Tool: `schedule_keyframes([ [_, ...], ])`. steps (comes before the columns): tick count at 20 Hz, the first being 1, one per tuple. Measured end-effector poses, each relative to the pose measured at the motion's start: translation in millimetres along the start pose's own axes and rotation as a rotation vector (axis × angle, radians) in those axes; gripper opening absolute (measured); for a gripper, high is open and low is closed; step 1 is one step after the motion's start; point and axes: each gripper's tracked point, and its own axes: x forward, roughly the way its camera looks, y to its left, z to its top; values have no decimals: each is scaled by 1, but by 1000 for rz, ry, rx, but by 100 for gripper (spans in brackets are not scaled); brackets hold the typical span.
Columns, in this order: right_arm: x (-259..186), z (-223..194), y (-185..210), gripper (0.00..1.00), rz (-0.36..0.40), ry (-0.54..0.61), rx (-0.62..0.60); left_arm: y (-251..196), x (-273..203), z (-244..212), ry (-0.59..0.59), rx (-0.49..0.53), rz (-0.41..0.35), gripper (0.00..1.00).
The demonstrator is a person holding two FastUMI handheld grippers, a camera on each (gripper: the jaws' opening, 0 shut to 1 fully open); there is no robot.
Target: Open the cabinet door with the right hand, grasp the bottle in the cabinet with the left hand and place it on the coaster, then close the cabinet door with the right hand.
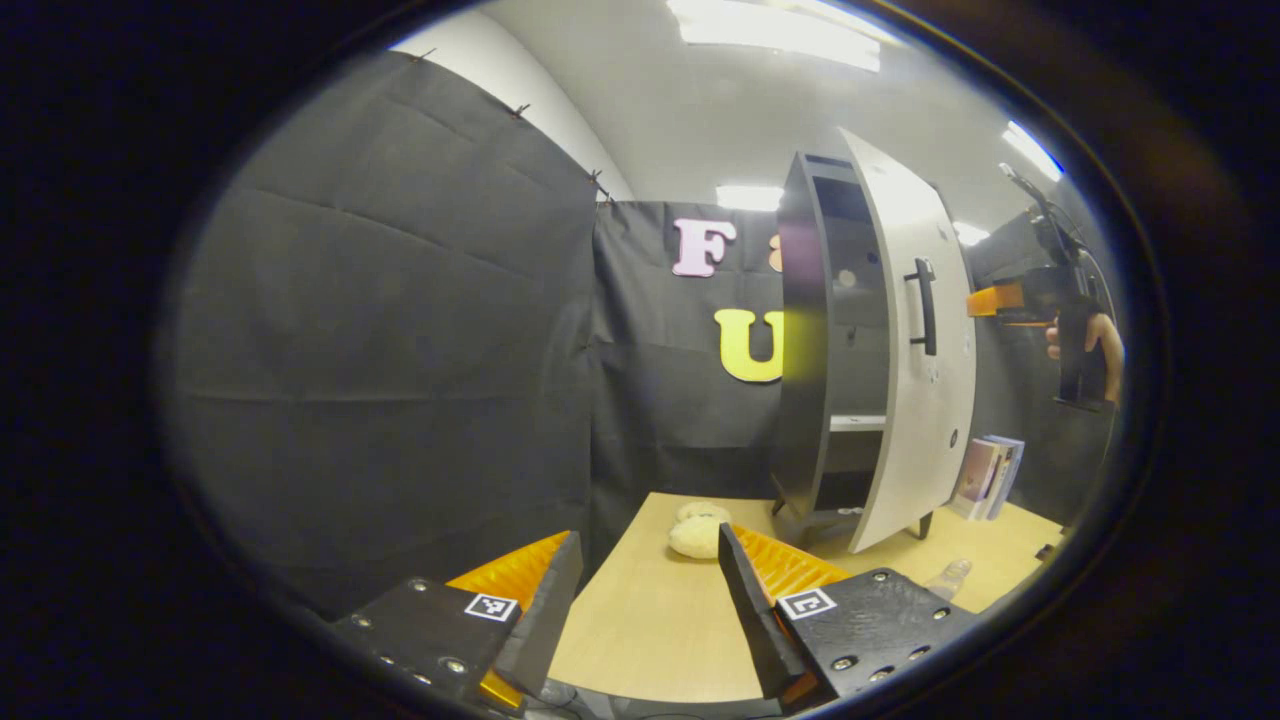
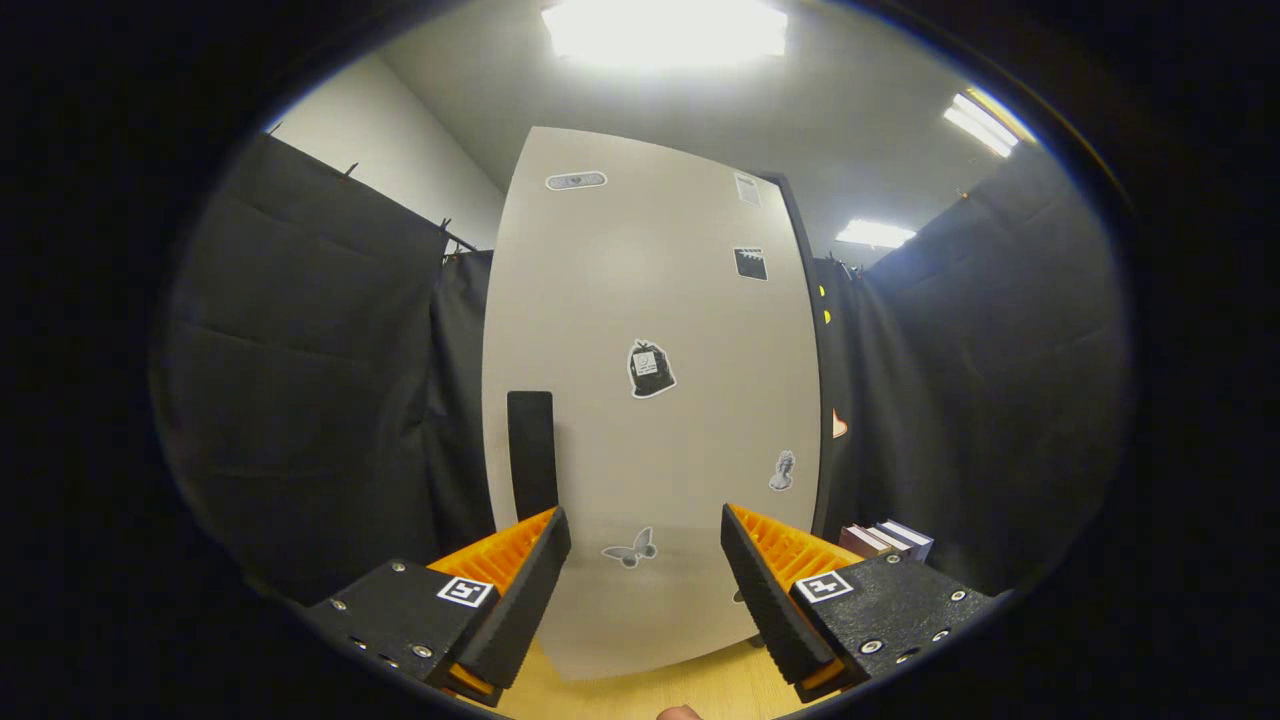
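In the left gripper view the dark cabinet (image 1: 805,340) stands on the wooden table with its pale door (image 1: 915,400) swung partly open; the shelves I can see hold nothing. A black handle (image 1: 926,305) sits on the door's face. My left gripper (image 1: 650,590) is open and empty, low over the table. A clear bottle-like thing (image 1: 947,578) peeks out beside its right finger, mostly hidden. A hand holds the right gripper (image 1: 1000,300) just off the door's face. In the right gripper view the right gripper (image 2: 645,570) is open, facing the door (image 2: 650,330) near the handle (image 2: 530,450).
A cream soft lump (image 1: 697,532) lies on the table (image 1: 650,640) in front of the cabinet. Some books (image 1: 990,475) lean by the cabinet's far side, the same books (image 2: 888,540) showing right of the door. Black cloth walls close in on the left and behind.
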Motion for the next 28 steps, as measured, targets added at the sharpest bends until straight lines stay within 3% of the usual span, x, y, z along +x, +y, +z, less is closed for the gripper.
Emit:
schedule_keyframes([
  [6,-37,-1,-21,94,20,-2,-15,-10,-3,28,-8,-32,-42,78],
  [10,-56,-6,-64,94,9,6,-16,-68,34,57,-37,-12,-61,79],
  [20,-91,-24,-170,94,-29,34,-20,-198,38,89,-44,-6,-135,78],
  [28,-99,-44,-209,94,-24,58,4,-247,36,95,-45,13,-127,78],
])
